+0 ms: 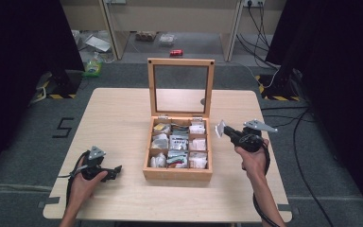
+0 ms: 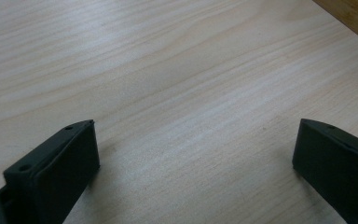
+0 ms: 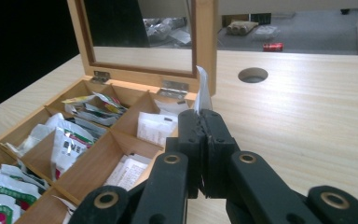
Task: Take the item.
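High view: light wooden square table [image 1: 118, 118] with a wooden compartment box [image 1: 178, 174] standing near its middle, glass-paned lid [image 1: 180, 87] propped upright at the far side. The compartments hold small paper and foil sachets [image 1: 178, 142]. The left gripper [image 1: 115, 171], black, with a grey three-cornered plate on top, lies low over the table, left of the box and well apart from it, held in the person's left hand [image 1: 82, 182]. The right gripper [image 1: 223, 131] is held above the table just right of the box's far right corner; a small white flat sachet [image 1: 220, 128] sticks out from its tip.

Left gripper view: two black jaws stand wide apart, nothing between them; bare pale wood grain under them. A darker wood edge of the box [image 2: 354, 18] cuts the upper right corner.

Right gripper view: jaws pressed together on the white sachet [image 3: 202, 95], which stands up edge-on above the jaw tips. Sachet is clear of the box, just beside its right wall, close in front of the lid hinge [image 3: 174, 87]. Round cable hole [image 3: 253, 74] in the table farther off.
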The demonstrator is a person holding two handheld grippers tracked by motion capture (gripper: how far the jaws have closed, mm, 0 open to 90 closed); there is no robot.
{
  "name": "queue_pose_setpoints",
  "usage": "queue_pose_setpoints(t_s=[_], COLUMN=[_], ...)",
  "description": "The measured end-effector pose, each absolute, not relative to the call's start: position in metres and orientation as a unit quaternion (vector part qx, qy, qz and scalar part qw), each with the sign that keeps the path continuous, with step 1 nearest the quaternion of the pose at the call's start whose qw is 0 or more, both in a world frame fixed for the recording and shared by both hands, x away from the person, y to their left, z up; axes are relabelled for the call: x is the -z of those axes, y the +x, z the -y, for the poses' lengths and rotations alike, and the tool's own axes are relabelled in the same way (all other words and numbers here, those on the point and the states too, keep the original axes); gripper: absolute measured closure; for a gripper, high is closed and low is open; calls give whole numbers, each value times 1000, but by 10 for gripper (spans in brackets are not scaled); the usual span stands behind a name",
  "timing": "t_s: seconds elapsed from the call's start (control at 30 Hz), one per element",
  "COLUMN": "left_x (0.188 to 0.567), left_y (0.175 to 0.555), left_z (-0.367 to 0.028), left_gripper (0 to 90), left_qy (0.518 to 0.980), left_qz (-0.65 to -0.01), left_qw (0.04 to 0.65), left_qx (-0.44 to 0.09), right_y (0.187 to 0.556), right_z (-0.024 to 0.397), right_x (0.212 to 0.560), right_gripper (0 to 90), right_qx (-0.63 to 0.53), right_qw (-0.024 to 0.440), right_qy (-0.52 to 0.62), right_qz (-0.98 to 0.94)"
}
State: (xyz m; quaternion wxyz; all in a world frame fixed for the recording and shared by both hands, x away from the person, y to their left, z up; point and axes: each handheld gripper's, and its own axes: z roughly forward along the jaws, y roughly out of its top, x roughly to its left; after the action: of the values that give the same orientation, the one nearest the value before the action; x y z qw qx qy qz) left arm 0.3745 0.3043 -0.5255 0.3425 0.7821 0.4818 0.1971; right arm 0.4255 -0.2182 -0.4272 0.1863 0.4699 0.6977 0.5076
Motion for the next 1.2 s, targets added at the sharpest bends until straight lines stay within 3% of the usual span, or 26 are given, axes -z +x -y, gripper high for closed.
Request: queue_pose_setpoints(t_s=[1.2], left_x=[526], left_y=[375], left_z=[-304], left_gripper=[0], left_qy=[782], left_qz=[-482], left_qw=[343], left_qx=[-197], right_y=[432], right_z=[212], right_x=[465], right_gripper=[879], right_qx=[-456], right_qw=[166], right_qy=[486], right_qz=[-727])
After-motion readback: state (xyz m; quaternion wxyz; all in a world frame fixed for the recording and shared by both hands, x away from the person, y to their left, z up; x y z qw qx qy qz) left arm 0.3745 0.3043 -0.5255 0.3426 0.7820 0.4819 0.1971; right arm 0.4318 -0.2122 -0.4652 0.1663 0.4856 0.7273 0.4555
